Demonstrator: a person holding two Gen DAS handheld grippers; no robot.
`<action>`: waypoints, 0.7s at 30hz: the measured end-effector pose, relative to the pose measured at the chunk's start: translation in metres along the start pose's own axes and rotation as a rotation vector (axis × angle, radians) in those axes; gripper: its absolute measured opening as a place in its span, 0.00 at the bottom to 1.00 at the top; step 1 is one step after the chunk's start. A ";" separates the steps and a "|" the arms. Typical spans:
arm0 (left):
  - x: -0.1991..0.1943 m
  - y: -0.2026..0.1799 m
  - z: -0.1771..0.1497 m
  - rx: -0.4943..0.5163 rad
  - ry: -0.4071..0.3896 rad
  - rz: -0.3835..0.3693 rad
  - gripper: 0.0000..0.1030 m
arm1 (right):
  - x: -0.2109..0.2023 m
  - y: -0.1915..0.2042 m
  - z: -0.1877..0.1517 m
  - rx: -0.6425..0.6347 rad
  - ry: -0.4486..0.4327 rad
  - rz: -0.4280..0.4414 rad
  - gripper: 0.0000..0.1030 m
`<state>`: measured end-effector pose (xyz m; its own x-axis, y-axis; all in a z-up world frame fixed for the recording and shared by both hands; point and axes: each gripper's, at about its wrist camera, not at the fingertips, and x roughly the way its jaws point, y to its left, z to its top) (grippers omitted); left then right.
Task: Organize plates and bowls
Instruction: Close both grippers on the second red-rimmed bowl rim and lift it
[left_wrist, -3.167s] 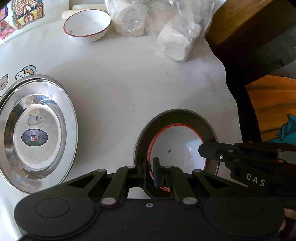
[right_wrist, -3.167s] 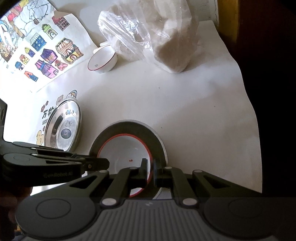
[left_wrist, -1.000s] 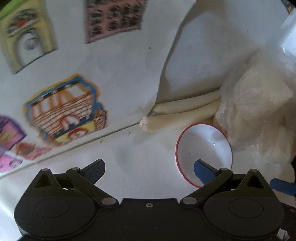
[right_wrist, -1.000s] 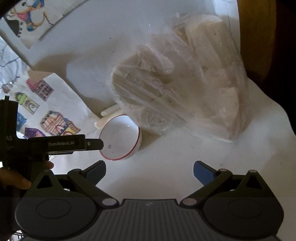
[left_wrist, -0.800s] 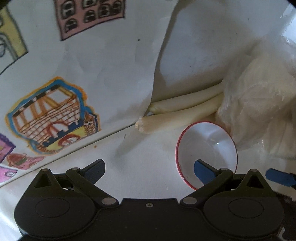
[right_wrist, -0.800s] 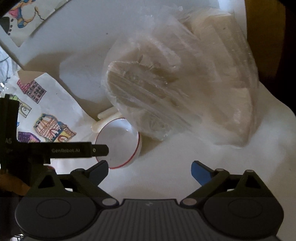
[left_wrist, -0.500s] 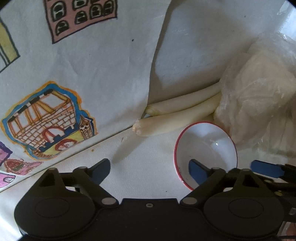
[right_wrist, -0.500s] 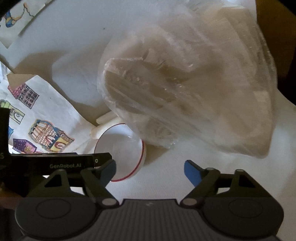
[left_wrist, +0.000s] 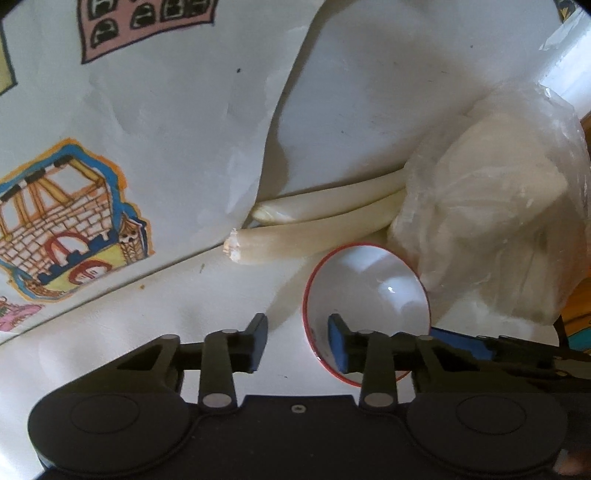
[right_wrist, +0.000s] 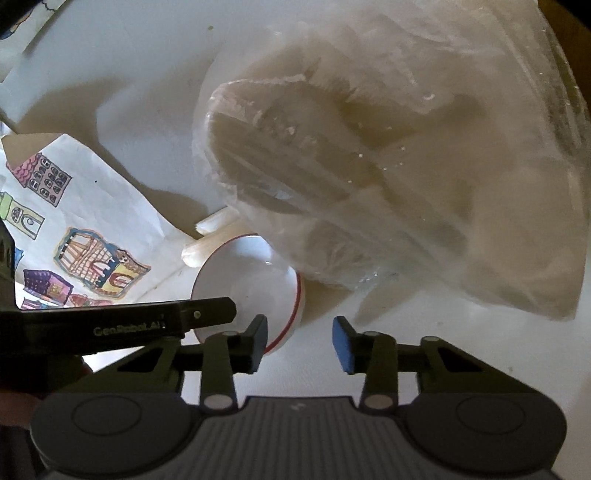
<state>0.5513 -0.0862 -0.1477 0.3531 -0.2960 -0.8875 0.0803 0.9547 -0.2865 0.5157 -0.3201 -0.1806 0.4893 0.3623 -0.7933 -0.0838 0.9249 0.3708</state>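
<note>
A white bowl with a red rim (left_wrist: 373, 291) stands on the white table next to a plastic bag. My left gripper (left_wrist: 298, 341) is open and straddles the bowl's near left rim, with its right finger inside the bowl and its left finger outside. In the right wrist view the bowl (right_wrist: 255, 280) sits just left of center. My right gripper (right_wrist: 300, 343) is open and straddles the bowl's right rim, its left finger over the bowl's edge. The left gripper's arm (right_wrist: 147, 325) reaches across the bowl from the left.
A clear plastic bag of pale blocks (right_wrist: 388, 166) crowds the bowl's far right side and also shows in the left wrist view (left_wrist: 491, 229). Two white tubes (left_wrist: 317, 229) lie behind the bowl. A paper with coloured building drawings (left_wrist: 74, 214) lies to the left.
Both grippers left the earlier bowl and plate, moved up to the far bowl, and their jaws have narrowed from wide open around its rim.
</note>
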 end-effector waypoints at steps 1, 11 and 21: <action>0.001 0.000 0.000 0.001 0.002 -0.001 0.30 | 0.001 0.001 0.000 -0.002 0.001 0.002 0.37; 0.020 -0.010 0.002 0.001 0.017 0.002 0.19 | 0.007 0.001 0.003 0.004 0.021 0.027 0.31; 0.021 -0.018 -0.012 -0.012 0.028 -0.022 0.12 | -0.001 -0.004 0.000 0.016 0.055 0.053 0.20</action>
<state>0.5466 -0.1101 -0.1656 0.3247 -0.3182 -0.8907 0.0769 0.9475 -0.3105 0.5155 -0.3242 -0.1812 0.4359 0.4172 -0.7975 -0.0947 0.9024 0.4204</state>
